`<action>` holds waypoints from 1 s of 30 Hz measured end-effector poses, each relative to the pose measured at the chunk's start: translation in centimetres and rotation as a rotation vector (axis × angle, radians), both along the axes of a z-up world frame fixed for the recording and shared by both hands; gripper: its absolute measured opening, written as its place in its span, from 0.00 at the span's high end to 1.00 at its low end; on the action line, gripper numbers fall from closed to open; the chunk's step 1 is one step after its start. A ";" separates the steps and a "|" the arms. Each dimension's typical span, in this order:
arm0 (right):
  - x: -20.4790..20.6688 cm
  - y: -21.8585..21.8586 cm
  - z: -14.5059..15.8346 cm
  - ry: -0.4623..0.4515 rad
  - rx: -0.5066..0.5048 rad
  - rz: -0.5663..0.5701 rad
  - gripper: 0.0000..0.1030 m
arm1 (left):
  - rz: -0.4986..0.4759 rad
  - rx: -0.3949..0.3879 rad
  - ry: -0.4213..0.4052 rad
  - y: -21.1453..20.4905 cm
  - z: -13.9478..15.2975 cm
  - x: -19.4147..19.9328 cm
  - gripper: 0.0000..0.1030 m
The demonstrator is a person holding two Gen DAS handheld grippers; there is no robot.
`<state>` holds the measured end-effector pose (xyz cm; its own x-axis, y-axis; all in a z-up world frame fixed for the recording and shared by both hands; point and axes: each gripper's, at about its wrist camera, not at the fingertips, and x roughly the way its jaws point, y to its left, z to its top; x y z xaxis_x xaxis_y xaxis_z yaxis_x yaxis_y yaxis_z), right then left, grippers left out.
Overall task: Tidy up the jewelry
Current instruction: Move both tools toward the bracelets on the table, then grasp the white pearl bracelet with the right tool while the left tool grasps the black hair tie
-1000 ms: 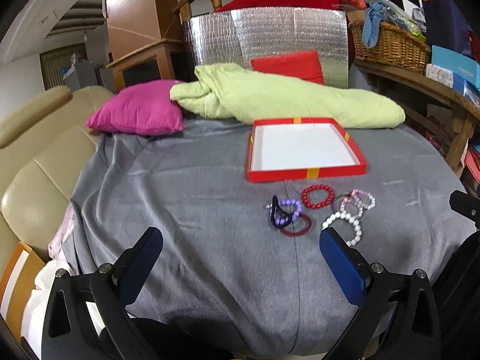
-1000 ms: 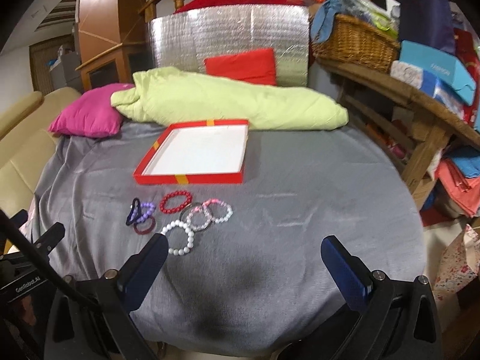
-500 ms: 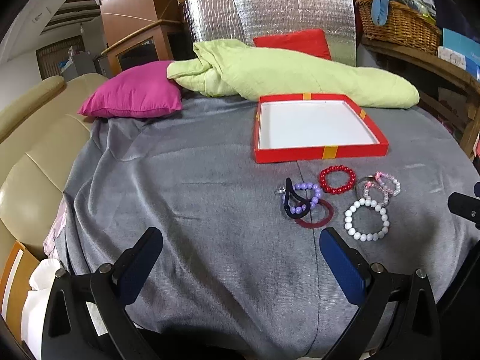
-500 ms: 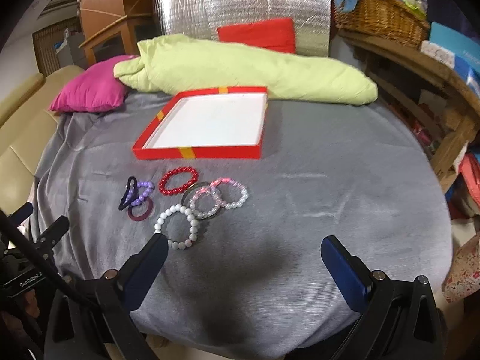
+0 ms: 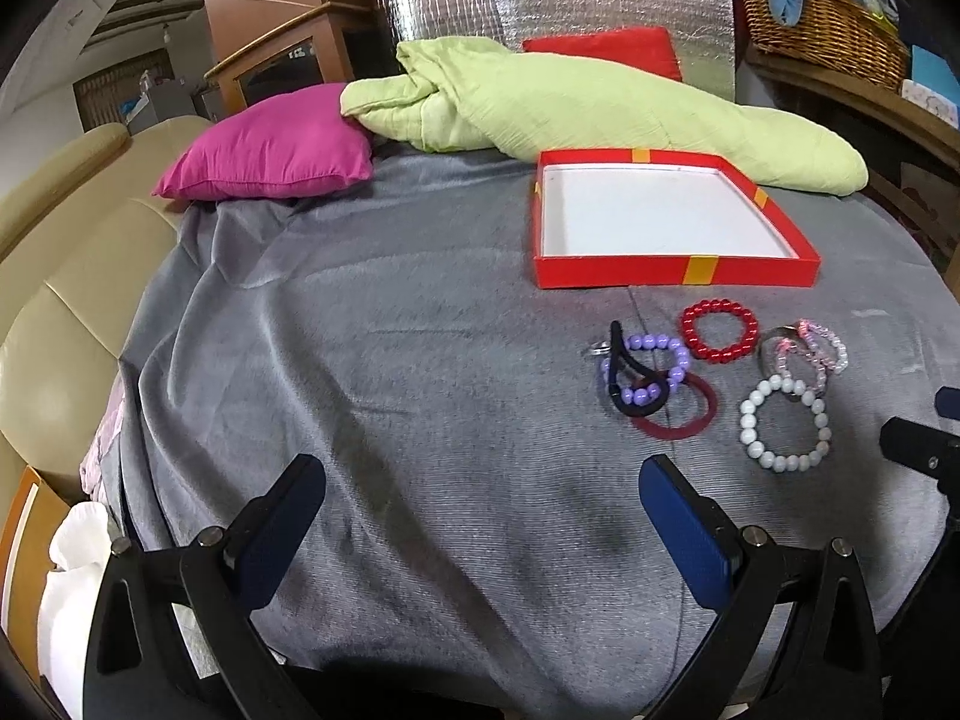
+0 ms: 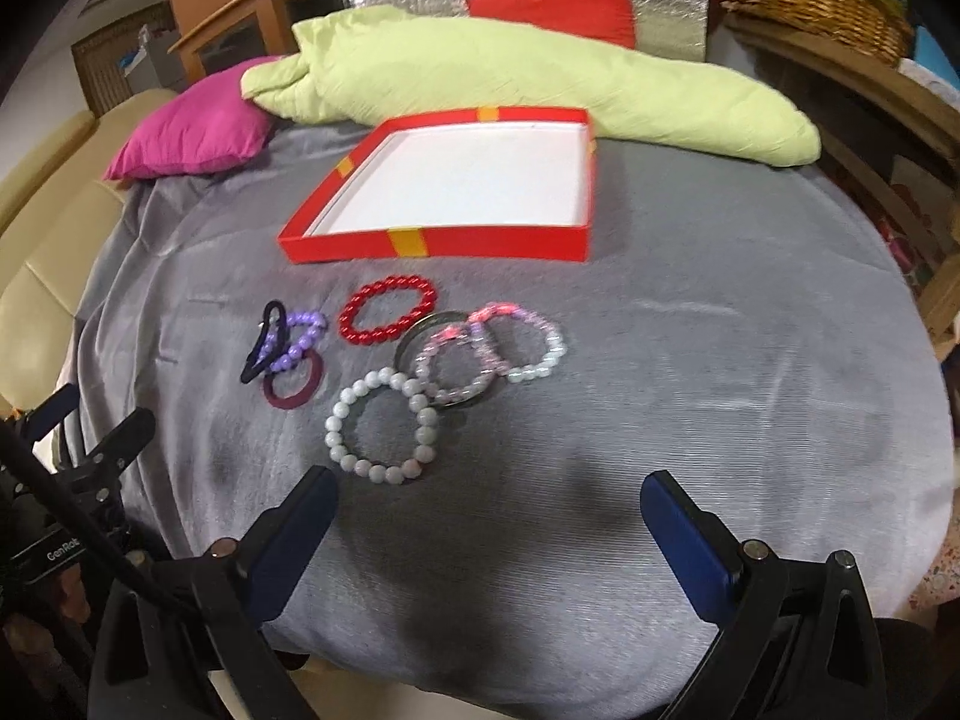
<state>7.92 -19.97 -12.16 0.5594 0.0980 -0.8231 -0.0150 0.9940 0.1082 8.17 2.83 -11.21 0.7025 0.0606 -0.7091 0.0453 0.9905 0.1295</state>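
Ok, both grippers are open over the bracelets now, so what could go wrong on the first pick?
The white bead bracelet touches the metal ring under the pink bracelets; lifting it might drag those along. The black hair tie threads through the purple bracelet and overlaps the maroon ring, so one grasp may lift several. The right gripper could also pinch the grey cloth.

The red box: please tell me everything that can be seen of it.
The red box is a shallow, square tray, apparently cardboard, with low red walls and a yellow stripe at mid-wall on several sides. Its white floor is bare. It lies flat and open on the grey cloth, beyond the bracelets and apart from them. The green blanket lies right behind its far wall; contact is unclear.
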 end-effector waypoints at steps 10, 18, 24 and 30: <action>2.3 1.5 -3.8 0.098 0.110 0.076 0.46 | -0.007 -0.050 0.043 1.3 -1.6 1.7 0.03; 3.4 1.4 -4.4 0.061 0.176 0.058 0.67 | -0.142 -0.138 0.089 -0.7 -1.8 3.3 0.25; 3.5 0.6 -4.4 0.049 0.188 0.038 0.86 | -0.223 -0.193 0.136 -2.1 -1.5 5.3 0.40; 3.0 0.1 -4.0 0.032 0.199 0.046 0.89 | -0.253 -0.350 0.231 -1.2 -2.4 8.7 0.65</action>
